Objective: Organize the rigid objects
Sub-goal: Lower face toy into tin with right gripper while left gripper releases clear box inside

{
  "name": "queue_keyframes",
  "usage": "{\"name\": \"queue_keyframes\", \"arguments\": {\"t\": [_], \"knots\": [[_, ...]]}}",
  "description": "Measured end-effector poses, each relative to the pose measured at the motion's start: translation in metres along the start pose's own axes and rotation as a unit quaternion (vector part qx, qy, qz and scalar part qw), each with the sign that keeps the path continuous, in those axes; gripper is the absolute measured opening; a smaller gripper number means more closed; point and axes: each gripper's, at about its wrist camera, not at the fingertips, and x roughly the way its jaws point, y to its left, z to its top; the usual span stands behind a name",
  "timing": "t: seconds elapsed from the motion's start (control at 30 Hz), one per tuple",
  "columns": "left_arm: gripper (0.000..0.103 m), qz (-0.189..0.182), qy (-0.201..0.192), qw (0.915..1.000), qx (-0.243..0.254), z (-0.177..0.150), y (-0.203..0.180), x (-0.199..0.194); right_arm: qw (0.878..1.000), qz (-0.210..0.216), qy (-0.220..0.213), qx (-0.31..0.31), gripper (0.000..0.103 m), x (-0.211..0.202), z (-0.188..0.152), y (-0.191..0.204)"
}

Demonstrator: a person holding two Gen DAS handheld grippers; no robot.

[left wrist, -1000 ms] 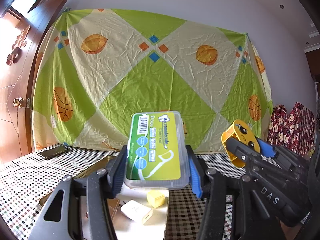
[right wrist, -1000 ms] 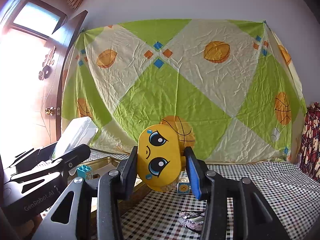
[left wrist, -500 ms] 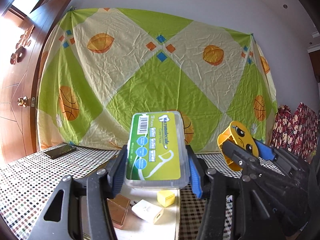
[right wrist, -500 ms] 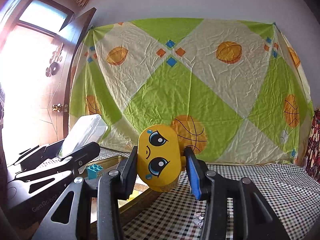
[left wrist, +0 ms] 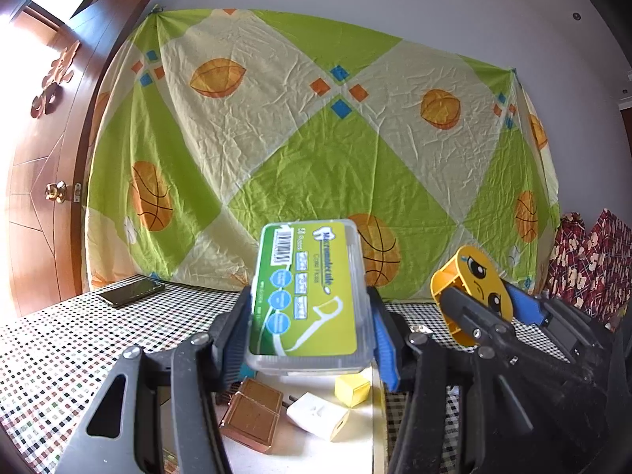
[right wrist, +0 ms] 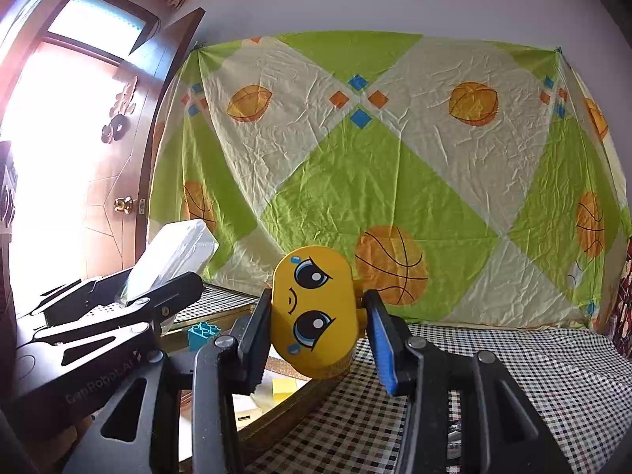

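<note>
My left gripper (left wrist: 308, 339) is shut on a clear floss-pick box (left wrist: 308, 296) with a green label, held above a gold-rimmed tray (left wrist: 347, 434). In the tray lie a brown box (left wrist: 252, 414), a white charger plug (left wrist: 318, 414) and a small yellow cube (left wrist: 352, 390). My right gripper (right wrist: 316, 331) is shut on a yellow oval toy with a cartoon face (right wrist: 314, 312), beside the tray's right rim (right wrist: 276, 414). The same toy (left wrist: 472, 292) appears at the right of the left wrist view. A blue brick (right wrist: 203, 333) sits in the tray.
A checkered cloth (right wrist: 513, 355) covers the table. A dark phone (left wrist: 130, 292) lies at the far left. A green and cream sheet (left wrist: 316, 150) hangs behind. A wooden door (left wrist: 39, 158) stands left and red patterned fabric (left wrist: 592, 268) right. A beaded bracelet (right wrist: 454, 434) lies under my right gripper.
Both grippers have shifted sideways over the table with their objects still held. The tray's contents now sit more centred under the left gripper.
</note>
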Motion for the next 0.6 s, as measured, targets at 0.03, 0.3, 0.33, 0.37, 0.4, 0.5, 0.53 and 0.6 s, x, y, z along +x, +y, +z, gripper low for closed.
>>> {"name": "queue_keyframes", "arguments": {"t": [0.03,0.3,0.33,0.37,0.4,0.5,0.53,0.6], "knots": [[0.054,0.001,0.001,1.0000,-0.001,0.000,0.002,0.000,1.000,0.001,0.000,-0.001,0.047,0.001,0.000,0.001],[0.053,0.012,0.021,0.9996,-0.011,0.000,0.018,0.009,1.000,0.016,0.017,-0.014,0.047,0.015,0.000,0.016],[0.053,0.012,0.027,0.9995,-0.014,0.000,0.021,0.012,1.000,0.019,0.020,-0.015,0.047,0.018,0.000,0.018],[0.053,0.013,0.033,0.9993,-0.015,0.000,0.024,0.014,0.999,0.022,0.024,-0.015,0.047,0.021,0.000,0.019],[0.054,0.013,0.038,0.9991,-0.015,0.000,0.026,0.017,0.999,0.025,0.030,-0.014,0.047,0.025,0.000,0.020],[0.054,0.014,0.061,0.9978,-0.024,0.000,0.037,0.027,0.998,0.030,0.049,-0.014,0.047,0.038,0.000,0.023],[0.054,0.014,0.069,0.9971,-0.029,0.000,0.041,0.030,0.998,0.033,0.057,-0.011,0.047,0.043,0.000,0.023],[0.053,0.017,0.087,0.9954,-0.037,0.000,0.050,0.038,0.996,0.039,0.076,-0.002,0.047,0.055,0.000,0.021]]}}
